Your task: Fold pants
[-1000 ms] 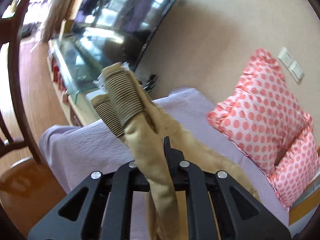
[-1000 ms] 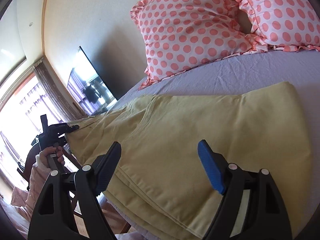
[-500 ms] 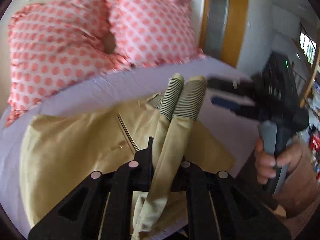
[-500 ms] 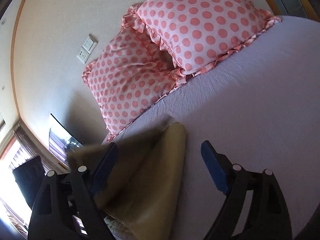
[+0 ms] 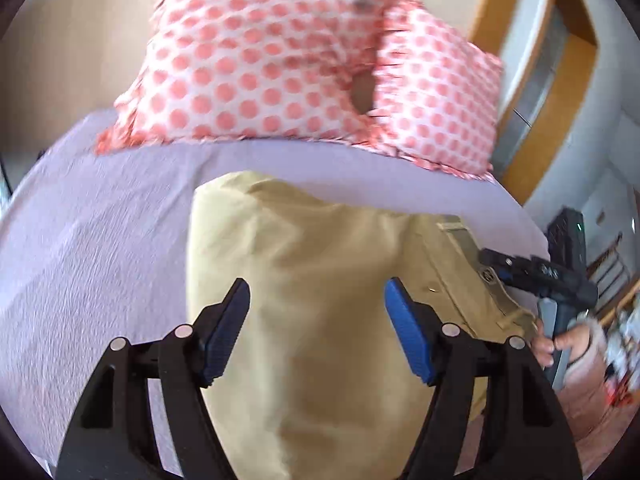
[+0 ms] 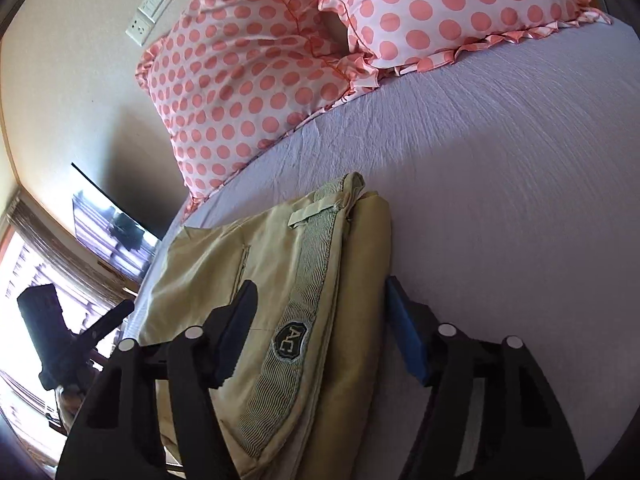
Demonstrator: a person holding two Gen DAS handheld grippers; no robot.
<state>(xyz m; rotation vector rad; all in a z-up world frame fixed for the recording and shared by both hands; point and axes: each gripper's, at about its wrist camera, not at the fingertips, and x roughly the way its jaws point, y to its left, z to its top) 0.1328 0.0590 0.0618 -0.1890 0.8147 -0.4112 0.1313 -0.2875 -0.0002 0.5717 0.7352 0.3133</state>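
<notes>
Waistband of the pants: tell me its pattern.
The waistband has fine dark-and-light stripes, set against plain tan pants. It shows best in the right wrist view.

Home bedroom. Bed [image 6: 500,168] with lilac sheet, two pink polka-dot ruffled pillows [image 6: 256,68] against a beige wall; wall sockets [image 6: 149,12] above. Wall-mounted television [image 6: 108,220] and curtained window [image 6: 24,280] to one side; wood-framed door [image 5: 536,80] opposite.

A lilac bedsheet [image 6: 500,168] fills the frame, two polka-dot pillows [image 6: 256,68] at twelve o'clock. A wall socket [image 6: 149,14] sits at eleven o'clock, a bright window [image 6: 24,280] at nine.
</notes>
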